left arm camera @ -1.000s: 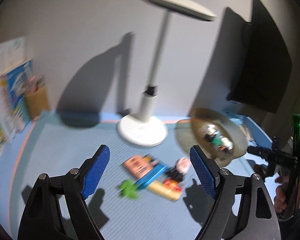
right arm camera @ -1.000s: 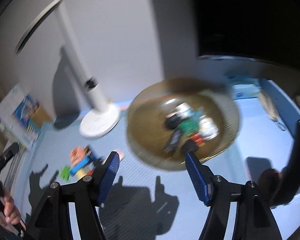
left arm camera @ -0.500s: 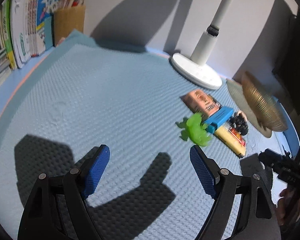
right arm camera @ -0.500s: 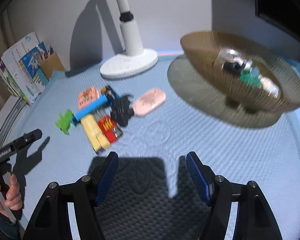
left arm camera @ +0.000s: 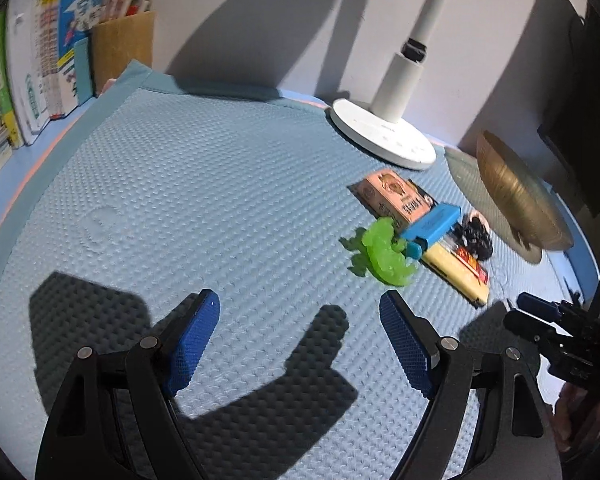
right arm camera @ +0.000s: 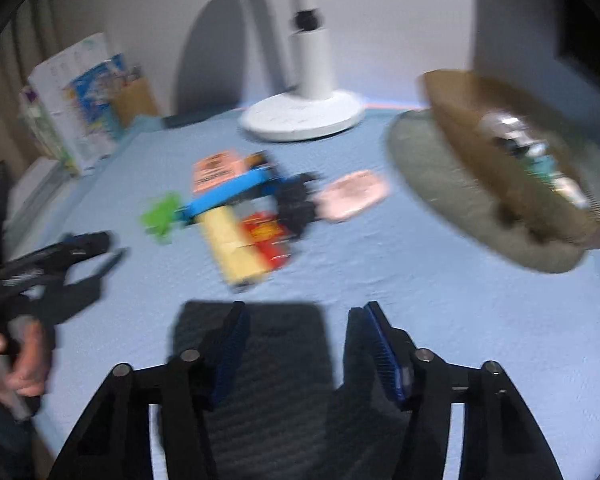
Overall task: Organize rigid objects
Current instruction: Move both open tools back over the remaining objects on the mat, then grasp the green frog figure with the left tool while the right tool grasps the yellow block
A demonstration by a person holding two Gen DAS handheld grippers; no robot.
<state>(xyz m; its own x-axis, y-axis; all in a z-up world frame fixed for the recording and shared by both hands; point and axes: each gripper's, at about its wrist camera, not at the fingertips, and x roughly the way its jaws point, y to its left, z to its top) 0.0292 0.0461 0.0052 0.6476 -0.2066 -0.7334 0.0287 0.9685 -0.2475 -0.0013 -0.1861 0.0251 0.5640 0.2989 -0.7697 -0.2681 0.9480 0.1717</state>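
A cluster of small objects lies on the blue mat: a green toy (left arm camera: 384, 254), a blue bar (left arm camera: 432, 224), a pink box (left arm camera: 396, 198), a yellow block (left arm camera: 454, 270), a red item (right arm camera: 266, 236), a black toy (left arm camera: 476, 236) and a pink eraser (right arm camera: 354, 196). A gold bowl (left arm camera: 516, 196) holding several small items (right arm camera: 536, 152) stands at the right. My left gripper (left arm camera: 300, 336) is open and empty, short of the green toy. My right gripper (right arm camera: 306, 344) is open and empty, in front of the cluster.
A white desk lamp base (left arm camera: 382, 136) stands behind the cluster. Books (left arm camera: 32, 80) and a brown pen holder (left arm camera: 122, 54) line the far left edge. A dark monitor (left arm camera: 580, 128) is at the far right. The blue mat (left arm camera: 180, 184) covers the table.
Both grippers have dropped lower and closer to the mat and the cluster. The right view is blurred by motion. Both stay open.
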